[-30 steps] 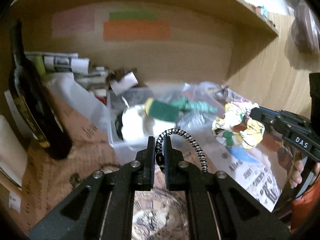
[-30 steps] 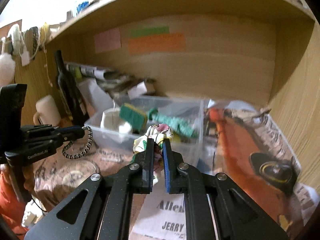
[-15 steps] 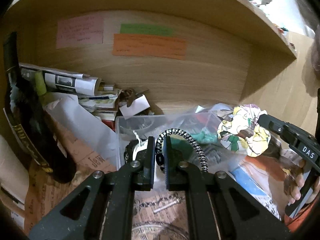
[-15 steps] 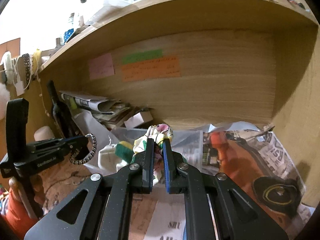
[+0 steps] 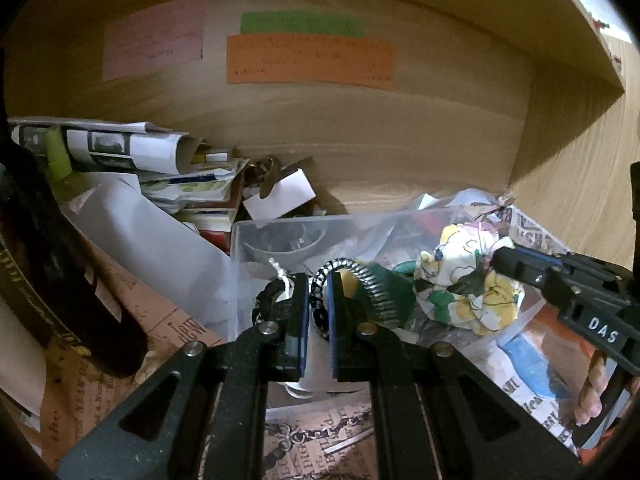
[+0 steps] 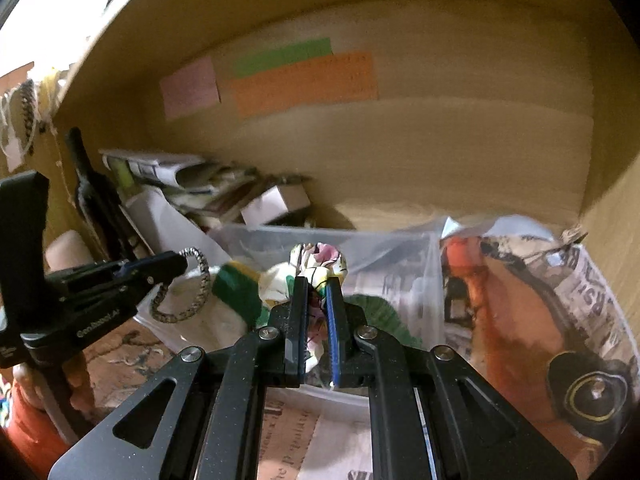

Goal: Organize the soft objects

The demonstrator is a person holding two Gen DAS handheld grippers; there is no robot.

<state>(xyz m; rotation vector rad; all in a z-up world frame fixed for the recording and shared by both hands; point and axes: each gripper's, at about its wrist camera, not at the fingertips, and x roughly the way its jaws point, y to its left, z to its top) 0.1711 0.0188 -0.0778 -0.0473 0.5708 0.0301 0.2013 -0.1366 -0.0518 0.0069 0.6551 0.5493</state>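
Observation:
My left gripper (image 5: 318, 280) is shut on a black-and-white braided hair tie (image 5: 372, 284), held over the near edge of a clear plastic bin (image 5: 256, 228). My right gripper (image 6: 318, 284) is shut on a floral fabric scrunchie (image 6: 320, 258), held above the same bin (image 6: 400, 240). The scrunchie also shows at the right of the left wrist view (image 5: 464, 284), and the hair tie hangs at the left of the right wrist view (image 6: 192, 292). A green and yellow sponge (image 6: 236, 292) and white soft items lie in the bin.
A dark bottle (image 5: 52, 272) stands at the left. Rolled papers and small boxes (image 5: 152, 160) pile behind the bin. Newspaper (image 6: 540, 300) covers the shelf floor at the right. Coloured notes (image 5: 308, 60) stick to the wooden back wall. The side wall is close on the right.
Both grippers have moved forward, deeper into the shelf and closer over the bin. Each keeps its hold on its item.

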